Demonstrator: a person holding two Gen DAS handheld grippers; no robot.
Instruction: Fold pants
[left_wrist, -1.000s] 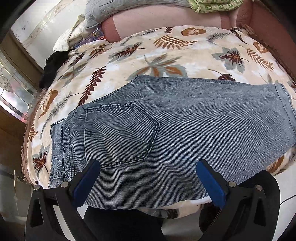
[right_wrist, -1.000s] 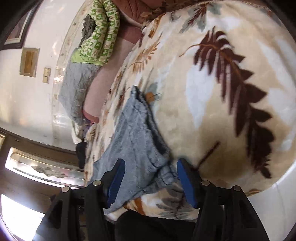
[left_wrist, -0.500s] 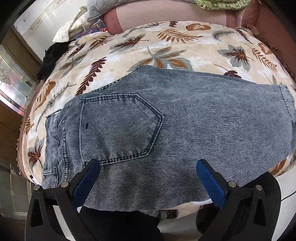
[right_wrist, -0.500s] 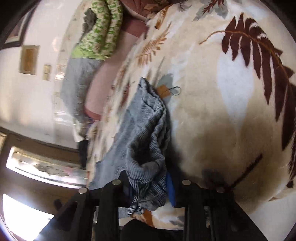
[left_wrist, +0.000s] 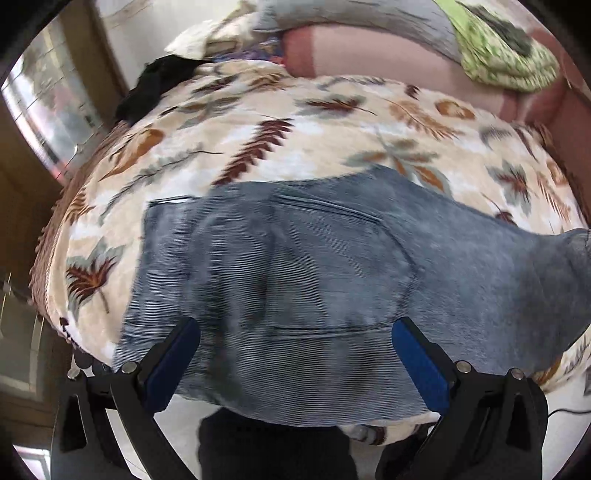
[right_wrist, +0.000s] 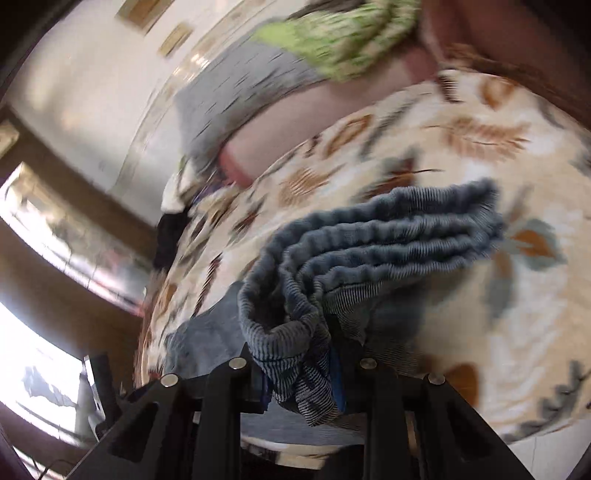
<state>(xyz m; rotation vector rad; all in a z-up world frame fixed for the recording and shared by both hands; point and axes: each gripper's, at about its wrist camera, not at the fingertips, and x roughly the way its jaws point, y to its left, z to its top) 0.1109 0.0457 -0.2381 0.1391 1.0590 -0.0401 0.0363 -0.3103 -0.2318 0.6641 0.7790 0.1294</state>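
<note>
**Leg end lifted for the cross fold, waist end not yet pinned**

Left wrist view: left gripper (left_wrist: 295, 363) spread wide, gripping nothing, hovering over the near edge of the jeans (left_wrist: 314, 295). Denim flat on the leaf-print blanket (left_wrist: 280, 110), filling the space between and ahead of the blue pads (left_wrist: 173, 362). Back pocket (left_wrist: 332, 266) dead ahead between the fingers, waistband out past the left finger. Far right, fabric rising off the blanket. Heavy motion blur. Against the frame half a second back: waistband slid in toward the left finger, more blanket exposed beyond it, pocket drifted right, view swung left.

Right wrist view: right gripper (right_wrist: 295, 373) clamped on the bunched leg hems (right_wrist: 373, 240), cloth wadded between the fingers, stacked ribbed edges fanning up and ahead, clear of the blanket. Rest of the jeans trailing off low left of the fingers. Half a second back same pinch, but hems hung low and vertical near the blanket; now raised and laid across the view. A second back, fingers apart around the hem.

Step, judged: mid-carry of leg end toward waistband. Next: sweep right gripper over toward the waist, lay hems square on the pocket area, release; left gripper likely needed to hold the waist end down against dragging.
</note>
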